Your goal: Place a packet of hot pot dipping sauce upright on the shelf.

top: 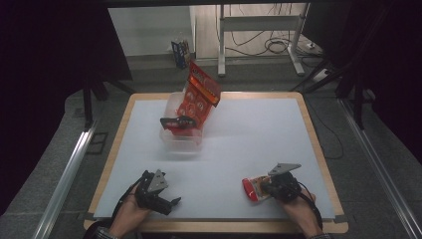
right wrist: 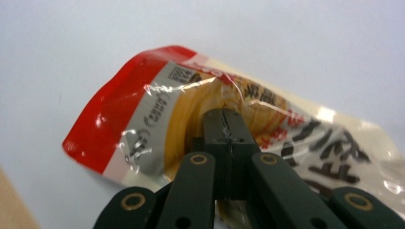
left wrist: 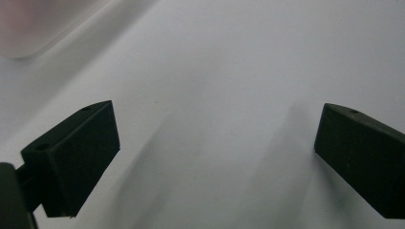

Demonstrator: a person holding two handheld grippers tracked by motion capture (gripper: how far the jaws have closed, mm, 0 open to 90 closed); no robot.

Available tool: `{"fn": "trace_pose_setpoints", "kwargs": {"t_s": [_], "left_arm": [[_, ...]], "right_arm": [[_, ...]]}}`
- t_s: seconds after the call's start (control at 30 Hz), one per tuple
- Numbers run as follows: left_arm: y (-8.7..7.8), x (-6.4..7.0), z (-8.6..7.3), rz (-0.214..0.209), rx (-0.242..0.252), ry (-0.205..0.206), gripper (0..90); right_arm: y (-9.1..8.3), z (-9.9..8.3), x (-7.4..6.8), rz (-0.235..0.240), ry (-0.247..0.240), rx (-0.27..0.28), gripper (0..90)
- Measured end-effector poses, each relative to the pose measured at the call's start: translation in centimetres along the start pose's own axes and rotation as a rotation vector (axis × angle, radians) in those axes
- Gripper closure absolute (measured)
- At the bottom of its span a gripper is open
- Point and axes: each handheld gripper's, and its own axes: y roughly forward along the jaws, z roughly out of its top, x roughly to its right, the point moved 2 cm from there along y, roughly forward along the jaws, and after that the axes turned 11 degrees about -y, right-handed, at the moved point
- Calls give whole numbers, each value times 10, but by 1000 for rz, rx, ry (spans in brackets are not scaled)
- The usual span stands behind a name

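**Right jaws pinch the packet, left jaws spread**

My right gripper (top: 271,188) sits near the front right of the tabletop (top: 259,139), and its jaws are pressed together on a snack packet (right wrist: 157,114) with a red end. The packet (top: 253,188) lies flat on the tabletop, its red end pointing left, towards my left gripper (top: 171,203). That one rests near the front left, well apart from the packet, with its jaws spread wide over bare white surface and nothing between them. Farther back, left of centre, stands a clear bin (top: 181,139) with a red bag (top: 199,97) leaning out of it.
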Motion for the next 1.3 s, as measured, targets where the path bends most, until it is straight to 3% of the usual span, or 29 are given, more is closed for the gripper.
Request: {"fn": "trace_pose_setpoints", "kwargs": {"t_s": [0.7,0.8,1.07,1.3], "left_arm": [[1,1,1,-1,1,8,15],[1,1,1,1,2,10,15],[-3,0,-1,5,5,5,16],[-2,1,-1,9,4,7,15]], "right_arm": [[39,47,-4,-48,-75,1,892],[41,51,-3,-38,-81,-3,891],[31,50,1,8,-74,-1,888],[-3,37,13,-21,-22,76,887]]}}
